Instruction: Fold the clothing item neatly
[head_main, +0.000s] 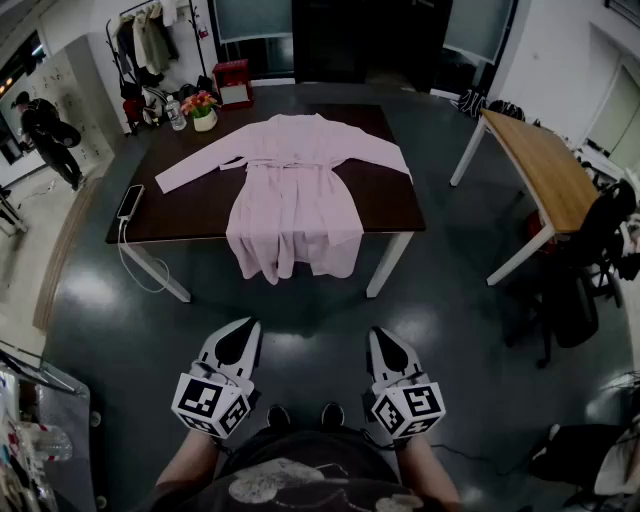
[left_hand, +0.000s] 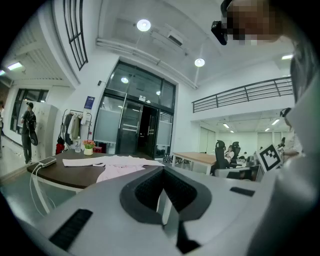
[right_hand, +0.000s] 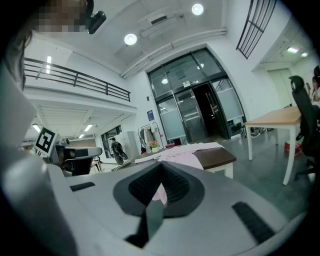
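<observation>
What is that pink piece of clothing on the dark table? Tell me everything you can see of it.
It is a pale pink robe of soft, thin-looking cloth, lying flat and unfolded on the dark brown table. Both long sleeves spread out sideways, the collar lies at the far end, and a belt of the same cloth crosses the waist. Its hem hangs over the table's near edge. Only the table touches it.

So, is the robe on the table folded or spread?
Spread: the robe lies flat on the table, sleeves out sideways, hem hanging over the near edge.
</observation>
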